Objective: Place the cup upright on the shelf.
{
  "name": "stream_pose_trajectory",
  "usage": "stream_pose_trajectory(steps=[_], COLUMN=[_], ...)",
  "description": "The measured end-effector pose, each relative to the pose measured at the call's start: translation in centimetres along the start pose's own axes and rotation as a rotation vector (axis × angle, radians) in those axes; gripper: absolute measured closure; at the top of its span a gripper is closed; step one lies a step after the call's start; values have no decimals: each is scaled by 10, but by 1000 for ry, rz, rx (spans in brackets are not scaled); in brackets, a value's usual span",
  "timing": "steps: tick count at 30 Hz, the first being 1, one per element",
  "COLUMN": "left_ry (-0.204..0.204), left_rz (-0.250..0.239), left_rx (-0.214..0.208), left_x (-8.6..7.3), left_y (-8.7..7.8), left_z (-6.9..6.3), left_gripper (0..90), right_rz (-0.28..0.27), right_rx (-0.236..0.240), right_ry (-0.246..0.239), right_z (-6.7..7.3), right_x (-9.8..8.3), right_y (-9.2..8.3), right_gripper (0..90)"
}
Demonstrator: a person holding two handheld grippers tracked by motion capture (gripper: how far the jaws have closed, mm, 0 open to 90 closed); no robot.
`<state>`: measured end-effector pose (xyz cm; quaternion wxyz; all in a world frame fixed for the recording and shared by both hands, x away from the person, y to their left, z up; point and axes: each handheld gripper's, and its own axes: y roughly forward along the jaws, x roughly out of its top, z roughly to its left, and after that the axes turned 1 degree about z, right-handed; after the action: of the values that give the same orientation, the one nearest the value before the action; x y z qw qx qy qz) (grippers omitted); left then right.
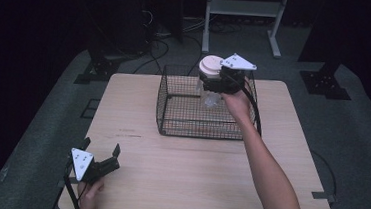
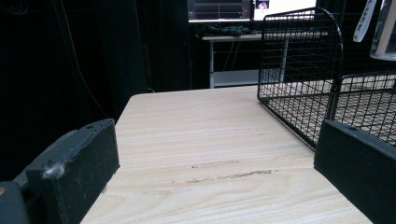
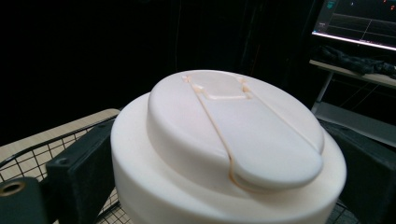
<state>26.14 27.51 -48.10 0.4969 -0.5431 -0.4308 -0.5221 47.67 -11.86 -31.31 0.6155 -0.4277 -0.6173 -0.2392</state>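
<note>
A clear bottle (image 1: 209, 97) with a wide cream-white cap (image 1: 210, 65) hangs over the back right part of a black wire basket (image 1: 172, 128). My right gripper (image 1: 214, 79) is shut on the bottle just under its cap. In the right gripper view the cap (image 3: 229, 154) sits between the two black jaws, with basket mesh (image 3: 28, 163) below it. My left gripper (image 1: 100, 151) rests open at the table's front left corner, nothing between its jaws. In the left gripper view its jaws frame bare tabletop, with the basket (image 2: 303, 84) at the right.
The light wooden table (image 1: 187, 180) has bare room in front of the basket and along its left side. A metal shelf frame (image 1: 243, 9) and cables lie on the dark floor behind. A desk with monitors (image 2: 219, 9) stands farther back.
</note>
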Motion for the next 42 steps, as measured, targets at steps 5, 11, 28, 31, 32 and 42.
stream_pose_trajectory(steps=[5,11,28,31,32,42], left_ry=[-1,-3,-6,-6,-6,-7], left_rz=[-1,-2,-4,-4,-5,-6], left_rx=[0,-1,-2,-2,-2,-3], left_x=[0,0,0,0,0,0], left_y=[0,0,0,0,0,0], left_z=[0,0,0,1,1,1], left_gripper=[0,0,0,0,0,0], right_rz=[16,33,81,90,90,121], right_rx=[-2,-9,23,26,26,33], right_ry=[-3,-12,11,10,10,11], right_z=[1,2,3,3,3,4], right_x=[-4,-9,-29,-31,-31,-41], right_y=[7,16,40,43,43,50], right_gripper=[42,42,42,42,42,44])
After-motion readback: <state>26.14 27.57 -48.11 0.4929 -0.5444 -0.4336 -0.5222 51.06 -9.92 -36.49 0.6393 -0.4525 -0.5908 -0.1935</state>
